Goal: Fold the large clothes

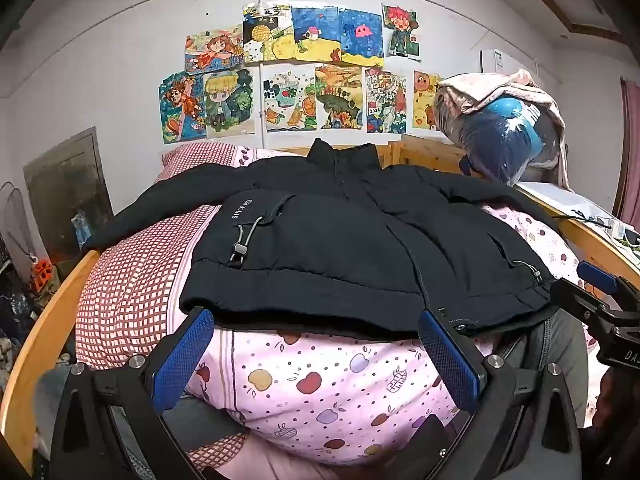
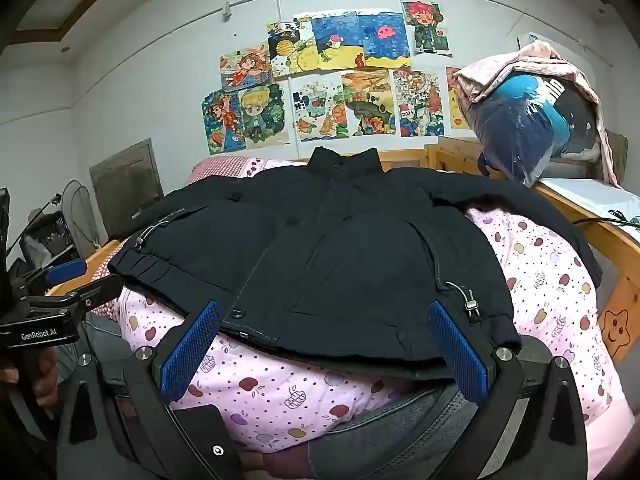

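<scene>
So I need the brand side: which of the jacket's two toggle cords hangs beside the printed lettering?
The toggle cord by the white lettering, nearer the checked bedding.

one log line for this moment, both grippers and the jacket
phase: pre-grasp | left gripper: open at hem | right gripper: open at hem | black jacket: flat, unfolded

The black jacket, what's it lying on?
The black jacket lies on a pink fruit-print quilt, with a red checked cover beside it. What lies beneath the quilt is covered.
</scene>
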Available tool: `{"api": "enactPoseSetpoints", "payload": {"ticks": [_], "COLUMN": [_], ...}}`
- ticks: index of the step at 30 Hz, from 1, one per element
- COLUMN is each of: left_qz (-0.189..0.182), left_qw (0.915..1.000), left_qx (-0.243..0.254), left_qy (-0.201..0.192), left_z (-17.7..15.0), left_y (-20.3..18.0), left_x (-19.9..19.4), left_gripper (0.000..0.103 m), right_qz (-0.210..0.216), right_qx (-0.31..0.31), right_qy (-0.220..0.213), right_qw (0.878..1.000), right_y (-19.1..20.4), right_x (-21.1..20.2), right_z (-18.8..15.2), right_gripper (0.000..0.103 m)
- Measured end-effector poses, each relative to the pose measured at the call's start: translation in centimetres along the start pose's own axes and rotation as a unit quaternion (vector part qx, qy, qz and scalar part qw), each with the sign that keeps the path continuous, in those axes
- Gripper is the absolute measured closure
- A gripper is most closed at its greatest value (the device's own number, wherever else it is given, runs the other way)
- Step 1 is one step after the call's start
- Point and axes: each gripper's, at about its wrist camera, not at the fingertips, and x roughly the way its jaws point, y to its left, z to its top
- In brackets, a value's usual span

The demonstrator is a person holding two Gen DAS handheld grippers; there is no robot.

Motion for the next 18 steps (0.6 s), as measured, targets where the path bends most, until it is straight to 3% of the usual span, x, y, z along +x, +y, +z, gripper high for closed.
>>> {"api": "enactPoseSetpoints", "payload": {"ticks": [18], "left_qz": [0.000], "left_qw": [1.0000], "left_qx": [-0.002], "left_qy": [-0.003], "left_z": [-0.09], "left_y": [0.00], "left_x": [-0.05], "left_gripper": [0.000], "right_qz": [0.006], "right_qx": [0.003], "right_qy": [0.003], "right_qw": [1.000], "right_y": [-0.09], "right_x": [0.10], "right_z": [-0.34], "right_gripper": [0.001]}}
